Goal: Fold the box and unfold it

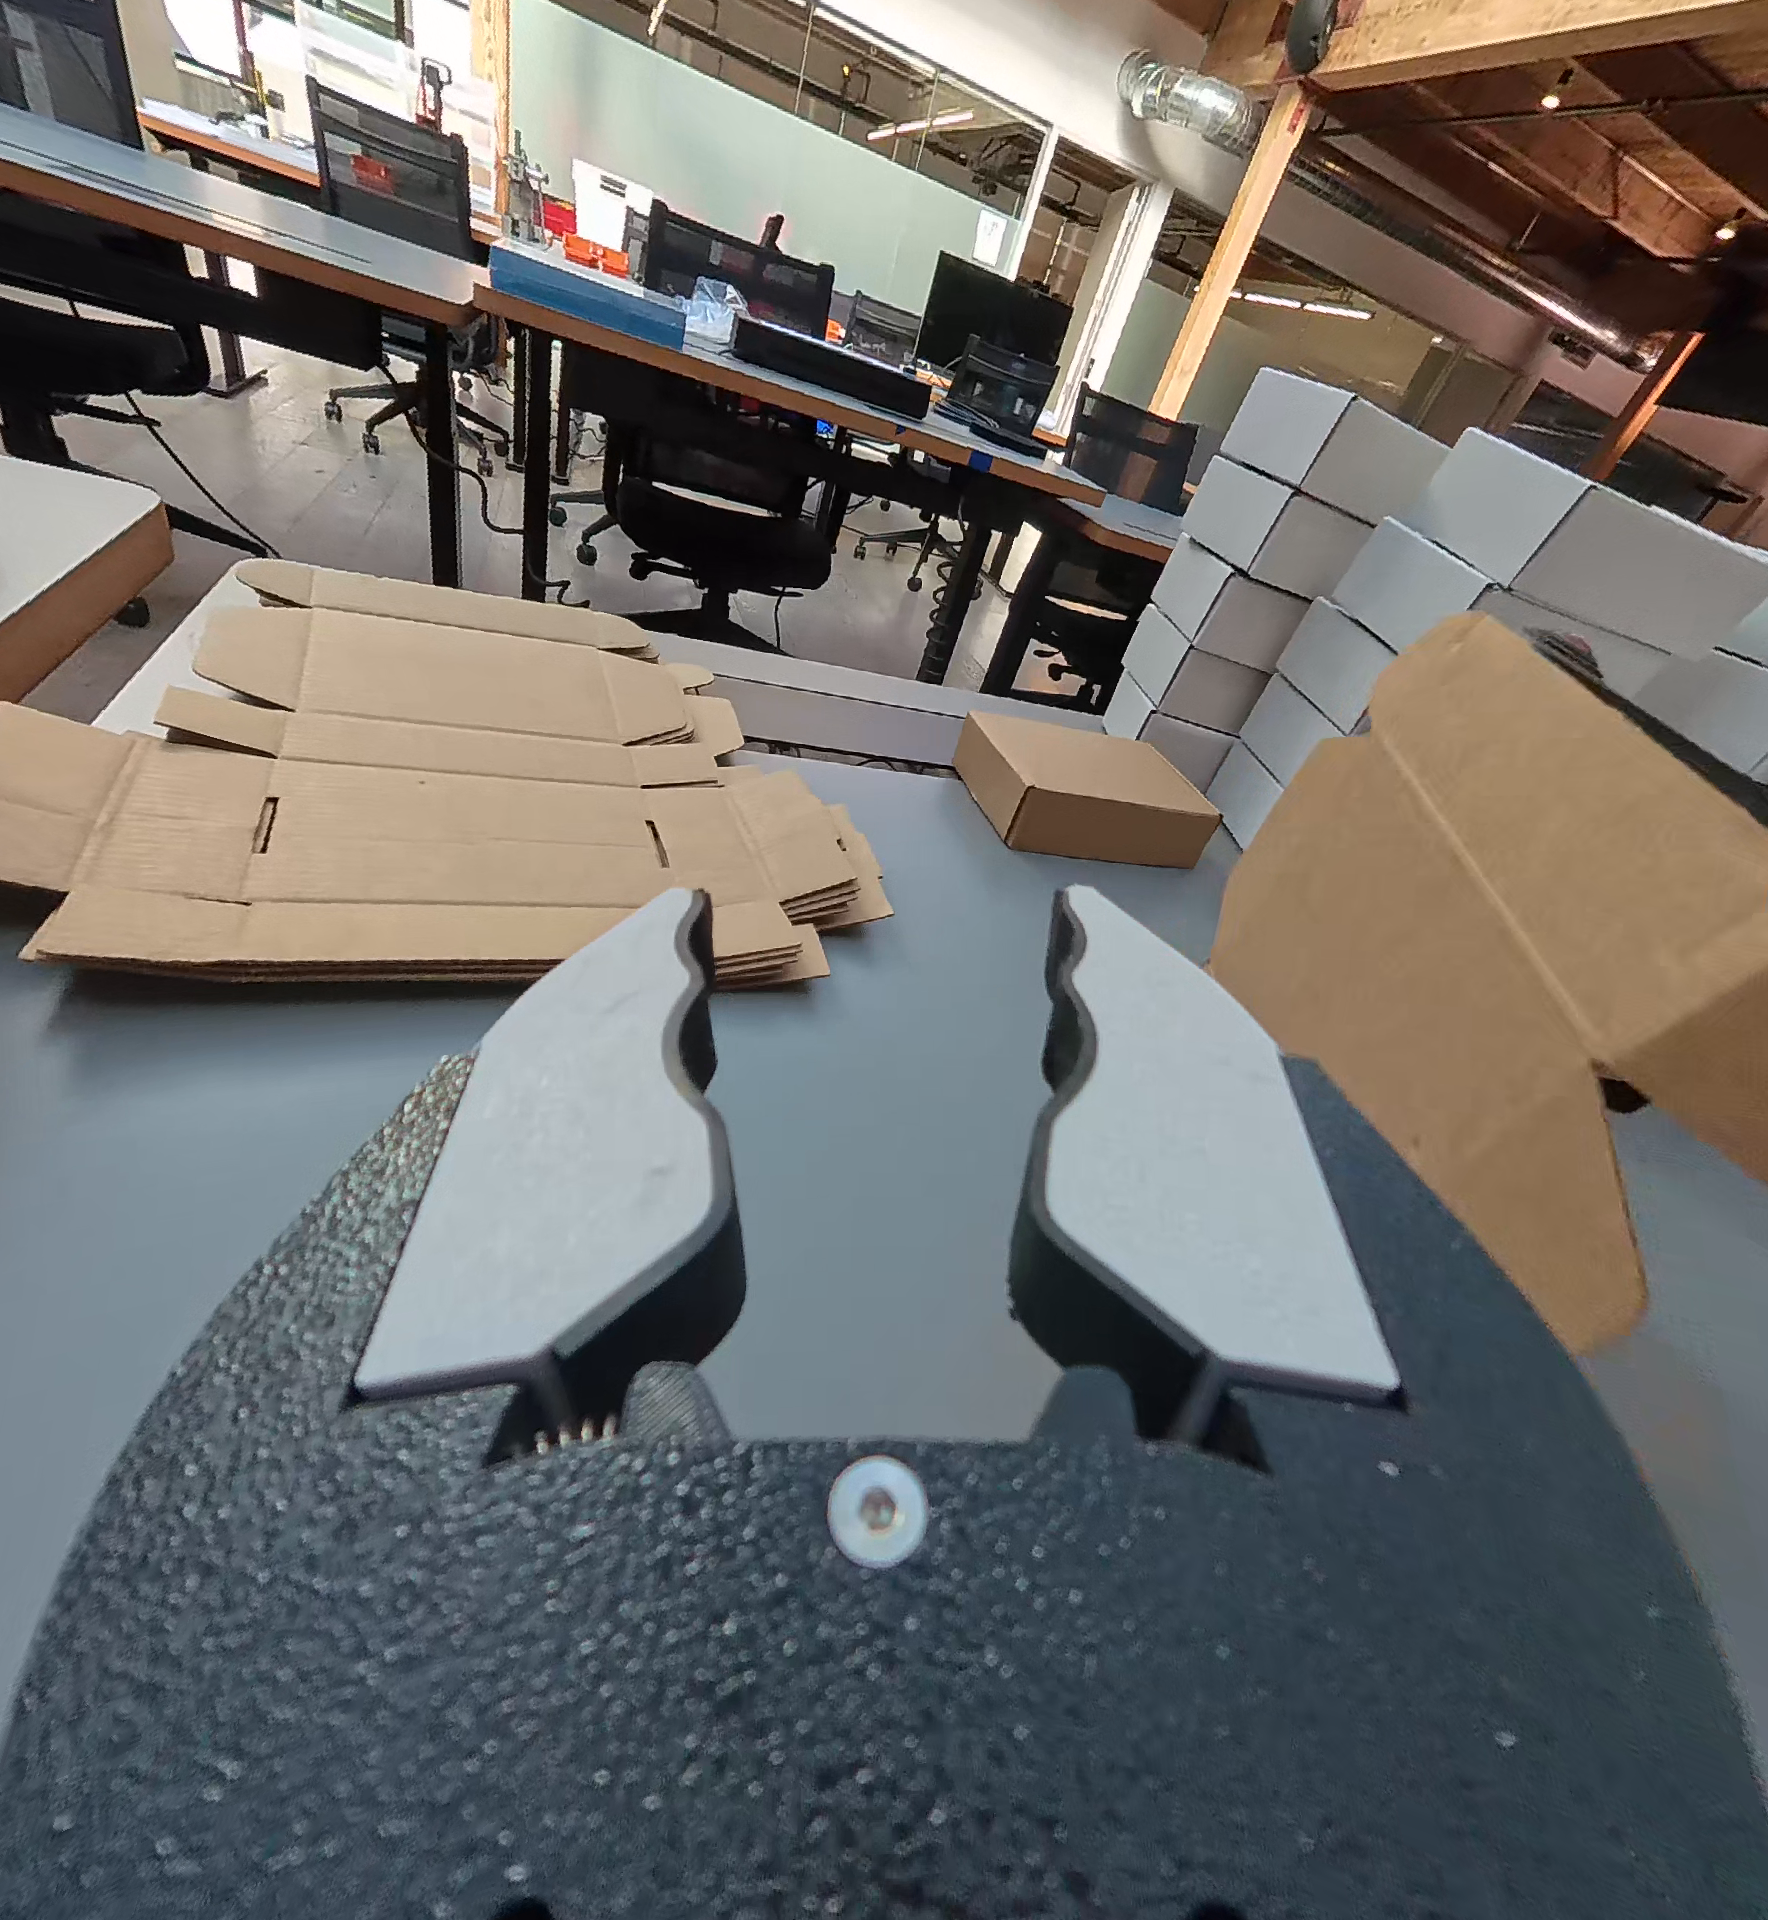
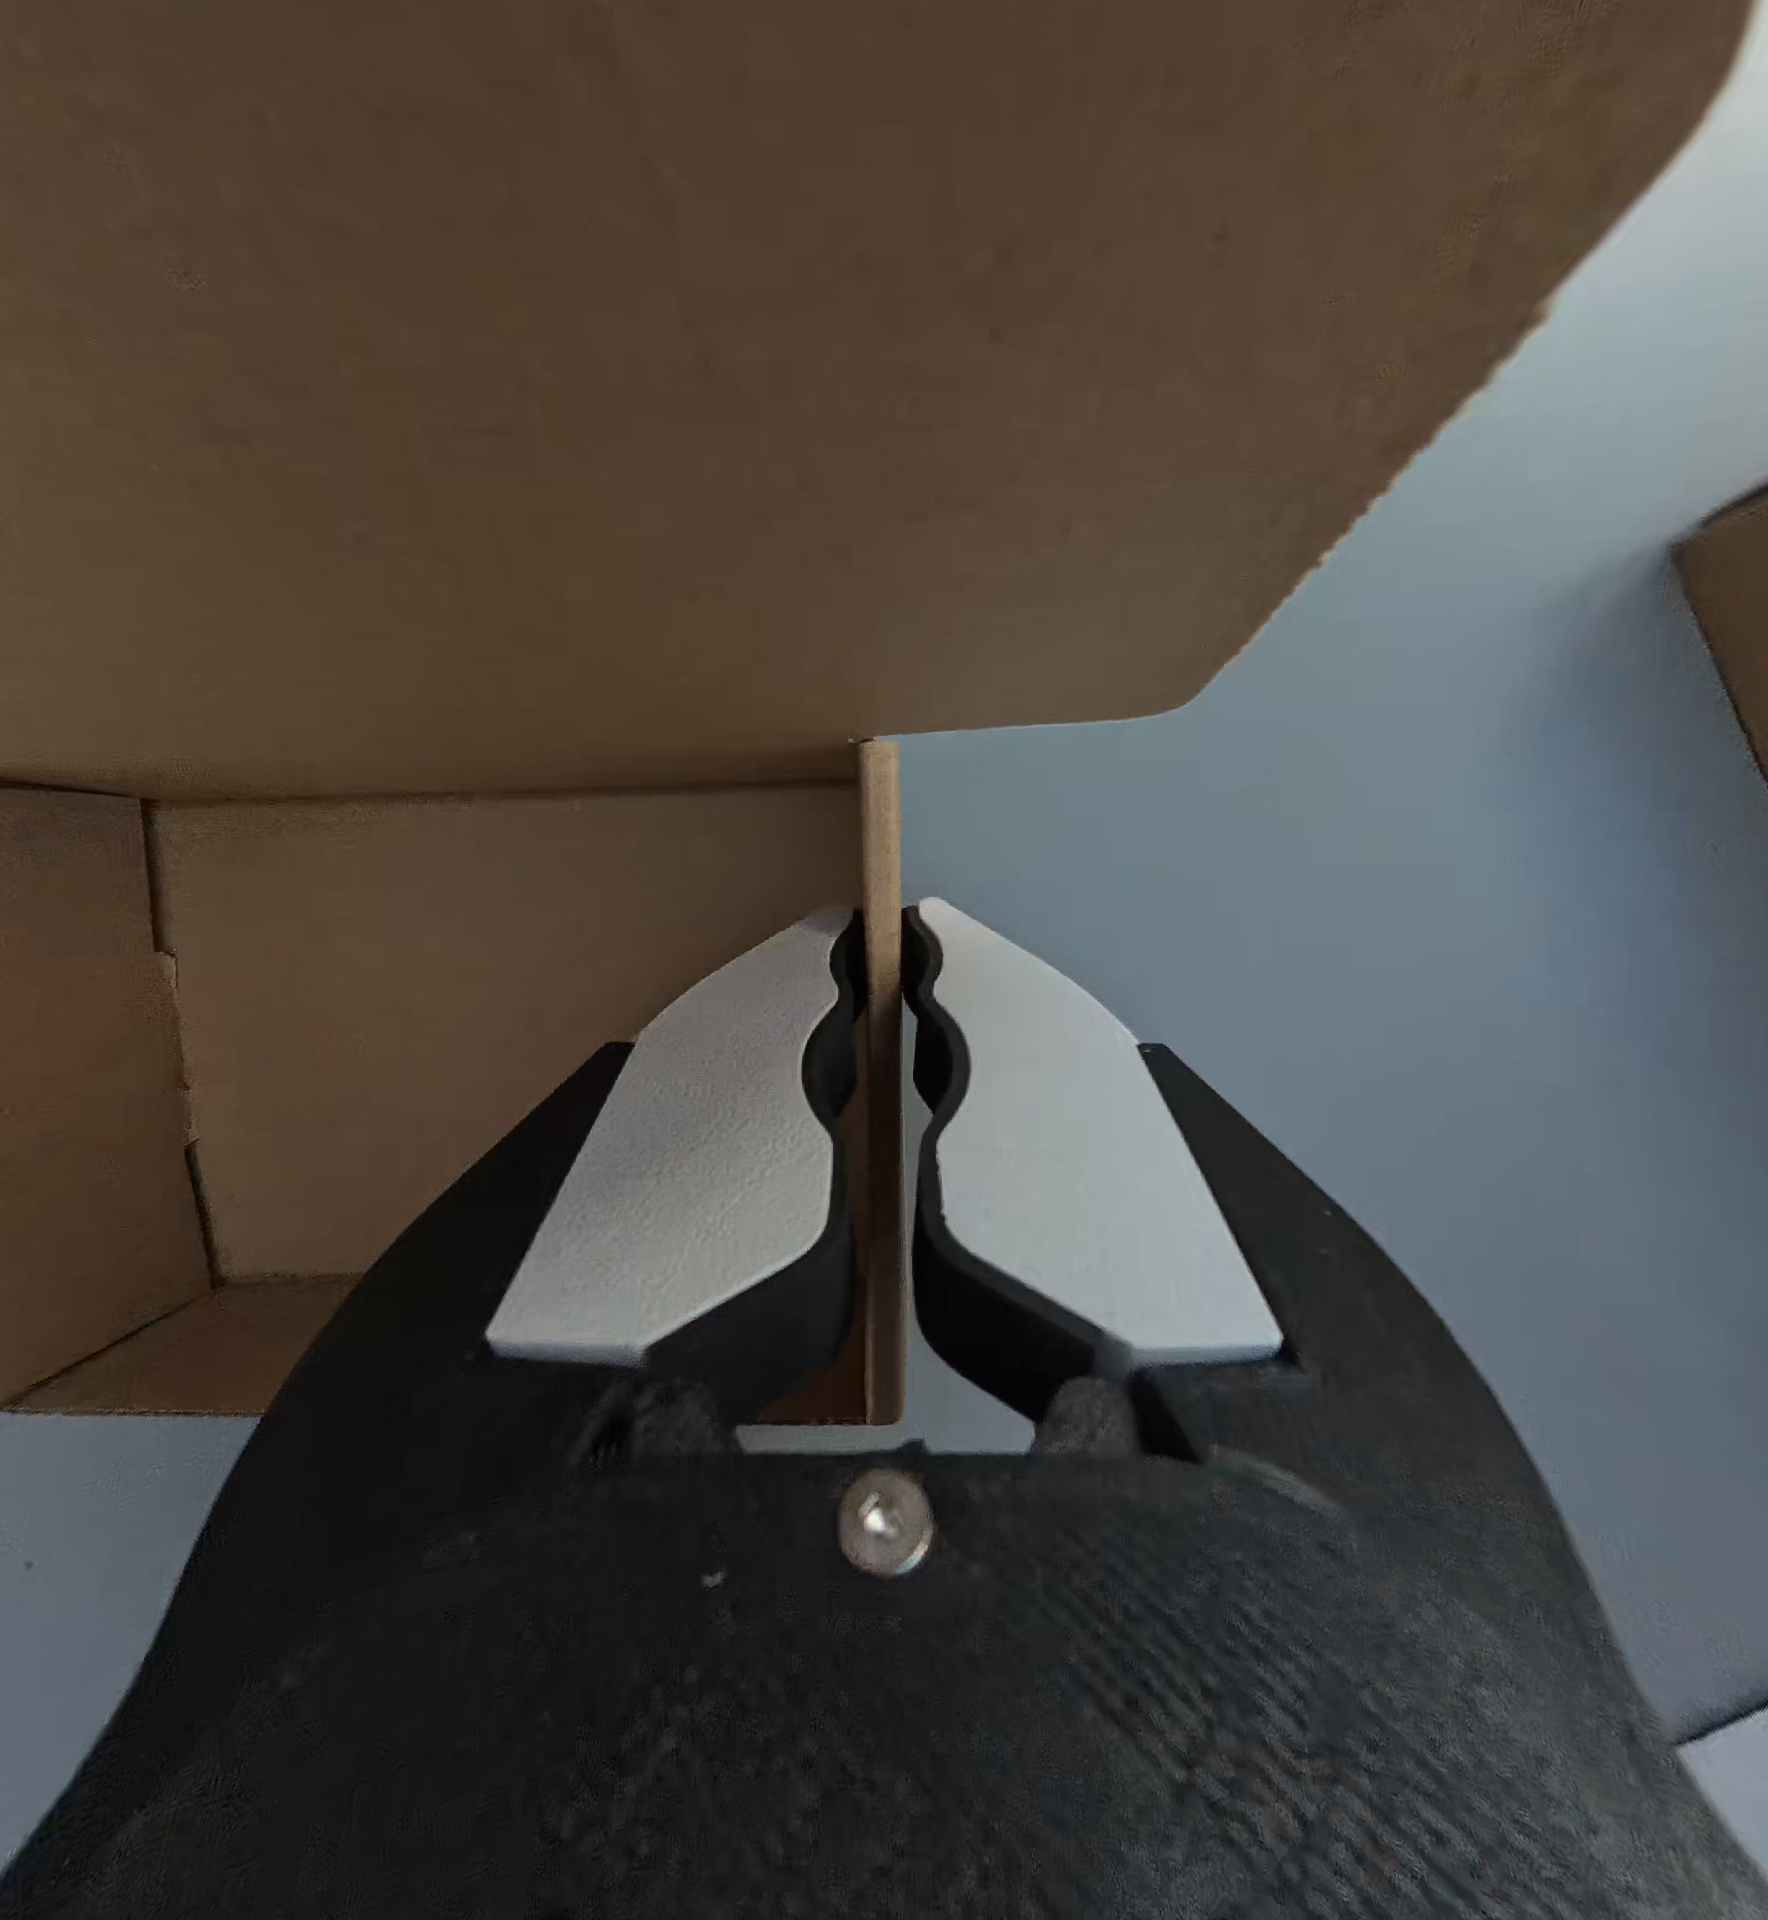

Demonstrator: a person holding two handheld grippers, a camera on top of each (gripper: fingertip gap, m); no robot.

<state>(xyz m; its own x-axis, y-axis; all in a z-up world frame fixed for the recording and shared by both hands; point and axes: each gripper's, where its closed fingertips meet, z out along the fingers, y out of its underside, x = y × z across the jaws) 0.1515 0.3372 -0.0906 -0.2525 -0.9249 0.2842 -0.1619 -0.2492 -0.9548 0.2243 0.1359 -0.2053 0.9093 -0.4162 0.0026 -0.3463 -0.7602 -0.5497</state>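
The corrugated cardboard box (image 2: pixel 506 1039) you are working hangs in the air above the grey table (image 1: pixel 911 1039), pinched by one side wall in your right gripper (image 2: pixel 882 935), whose fingers are clenched on the wall's edge with the card running straight down between them. It looks partly formed: side walls stand up, while the wide lid flap (image 2: pixel 651 364) spreads open above them. Judge it as light and fairly stiff across the panels but weak along the scored creases, so take hold of a wall or flap close to a fold line, not out at a free corner (a thin edge like this can crush or slip sideways under a hard squeeze). Your left gripper (image 1: pixel 880 914) is released, jaws wide and holding nothing, hovering over bare table with the box (image 1: pixel 1524 935) just to its right. Beyond it a stack of flat cardboard blanks (image 1: pixel 392 831) lies to the left, a closed brown box (image 1: pixel 1088 790) sits farther back, and a wall of stacked white boxes (image 1: pixel 1379 582) stands behind on the right. Nothing lies between the left gripper and the box, though a swinging flap could clip the white stack.
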